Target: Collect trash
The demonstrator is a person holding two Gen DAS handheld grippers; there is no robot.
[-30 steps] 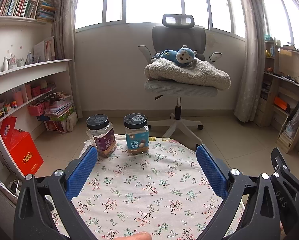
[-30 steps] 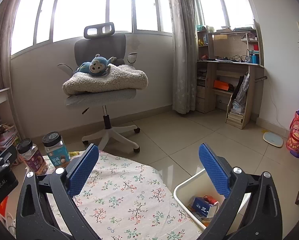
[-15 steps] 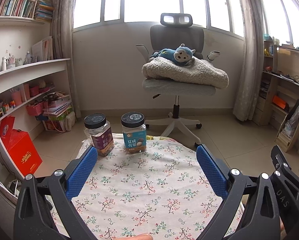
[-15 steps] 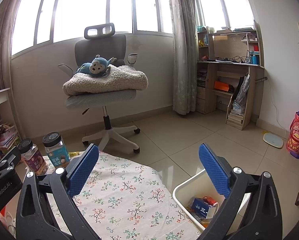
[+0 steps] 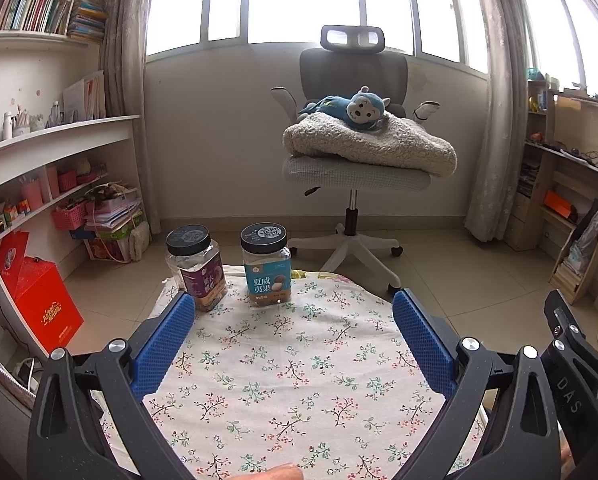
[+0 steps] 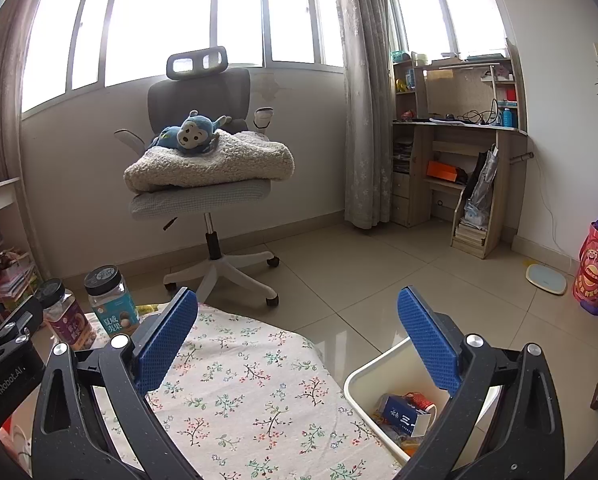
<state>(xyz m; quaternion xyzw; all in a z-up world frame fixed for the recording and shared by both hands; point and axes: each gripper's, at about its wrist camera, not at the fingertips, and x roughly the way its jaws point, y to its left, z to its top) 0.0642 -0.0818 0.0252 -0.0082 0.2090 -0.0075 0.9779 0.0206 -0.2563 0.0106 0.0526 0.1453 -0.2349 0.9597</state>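
My left gripper (image 5: 295,312) is open and empty above the floral tablecloth (image 5: 283,380). My right gripper (image 6: 299,312) is open and empty, over the cloth's right edge (image 6: 259,392) and a white bin (image 6: 363,372). The bin stands beside the table at the lower right and holds trash: a blue carton (image 6: 403,416) and red wrappers (image 6: 419,400). Two black-lidded snack jars stand at the cloth's far edge, a purple-label one (image 5: 197,268) and a blue-label one (image 5: 267,270); both also show in the right wrist view, the purple-label jar (image 6: 65,314) and the blue-label jar (image 6: 111,302).
A grey office chair (image 5: 355,176) with a folded blanket and a blue plush monkey (image 5: 359,108) stands behind the table. Shelves (image 5: 51,152) and a red box (image 5: 39,304) are at the left. A wooden desk (image 6: 459,168) and a red bucket (image 6: 595,272) are at the right.
The left wrist view has risen slightly, so the jars and the chair sit a little lower in frame than 0.5 s ago. Both grippers stay open and empty.
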